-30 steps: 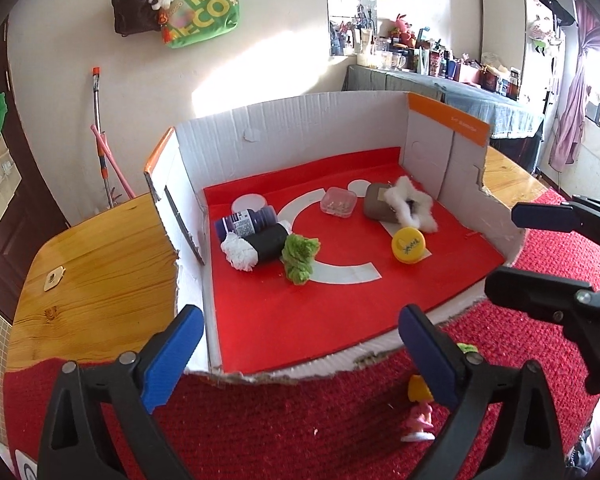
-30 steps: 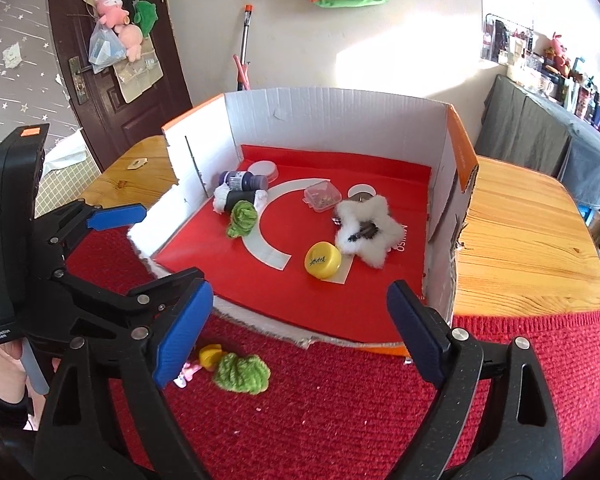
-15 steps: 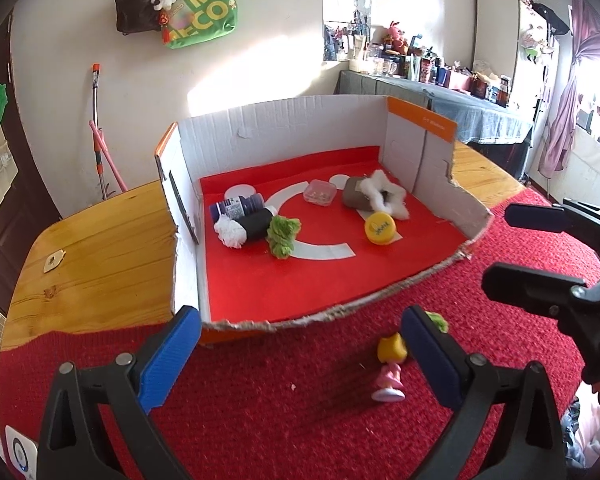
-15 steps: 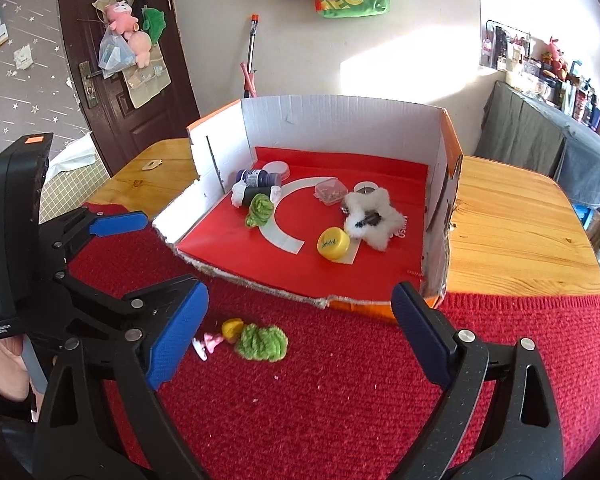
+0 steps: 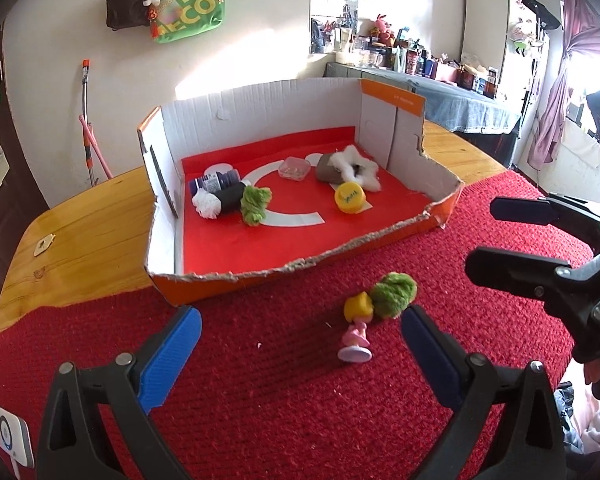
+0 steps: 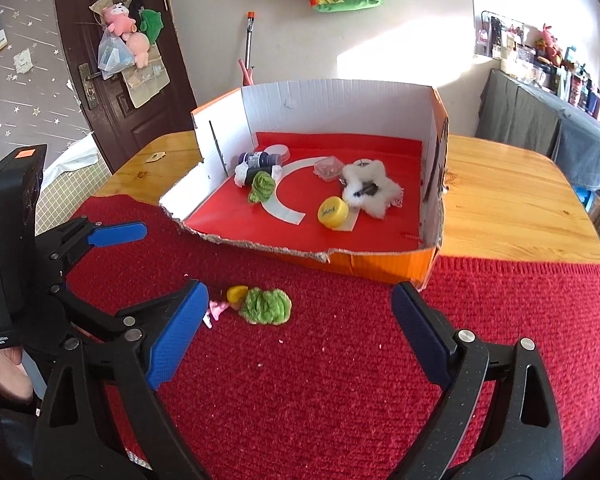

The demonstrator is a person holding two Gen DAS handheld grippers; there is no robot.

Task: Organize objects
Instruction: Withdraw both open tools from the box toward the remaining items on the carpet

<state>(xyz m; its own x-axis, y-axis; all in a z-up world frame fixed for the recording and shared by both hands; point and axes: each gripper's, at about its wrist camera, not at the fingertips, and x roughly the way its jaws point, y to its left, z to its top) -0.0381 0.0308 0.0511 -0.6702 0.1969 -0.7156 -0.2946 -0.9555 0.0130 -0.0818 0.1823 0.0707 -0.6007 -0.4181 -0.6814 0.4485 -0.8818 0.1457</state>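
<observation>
We hold the left gripper (image 5: 300, 346) and the right gripper (image 6: 298, 330) with fingers spread wide and empty over the red mat (image 6: 340, 380). The small doll (image 5: 356, 330) and green pompom (image 5: 392, 294) lie touching on the mat, near the cardboard tray (image 5: 260, 280).

left gripper (image 5: 300, 354): black plastic clamp frame, silver rivets, blue ribbed pads
right gripper (image 6: 298, 340): same black frame, silver rivets, blue ribbed pads
left gripper housing: black box, orange sticker, small white lettering
</observation>
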